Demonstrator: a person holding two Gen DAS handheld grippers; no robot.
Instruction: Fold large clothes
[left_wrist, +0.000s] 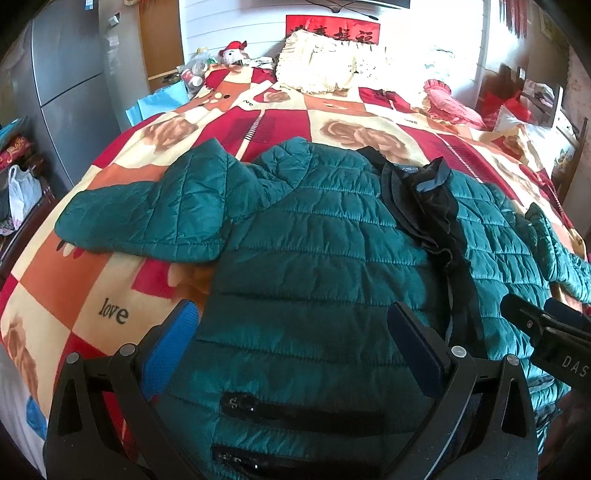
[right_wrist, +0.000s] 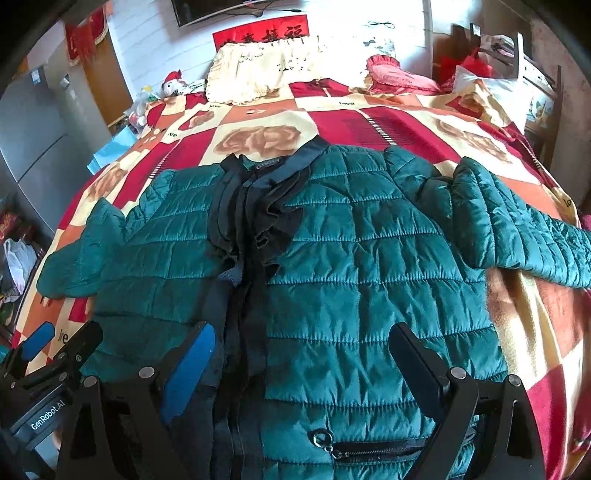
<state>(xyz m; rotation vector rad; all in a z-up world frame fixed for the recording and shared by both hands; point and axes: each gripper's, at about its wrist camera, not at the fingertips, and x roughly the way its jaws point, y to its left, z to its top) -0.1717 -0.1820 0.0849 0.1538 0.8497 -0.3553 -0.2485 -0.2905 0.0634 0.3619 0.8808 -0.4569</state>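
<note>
Both claws hang released over the jacket's hem: my left claw (left_wrist: 291, 332) and my right claw (right_wrist: 301, 354), blue-padded fingers spread wide with nothing between them. Below them a teal quilted jacket (right_wrist: 369, 258) lies front-up and flat on the bed, its puffy shell stitched in horizontal channels, sleeves splayed sideways. Black ruffled trim (right_wrist: 255, 206) runs down its placket. A fleecy rose-patterned checked blanket (left_wrist: 110, 280) covers the bed.
</note>
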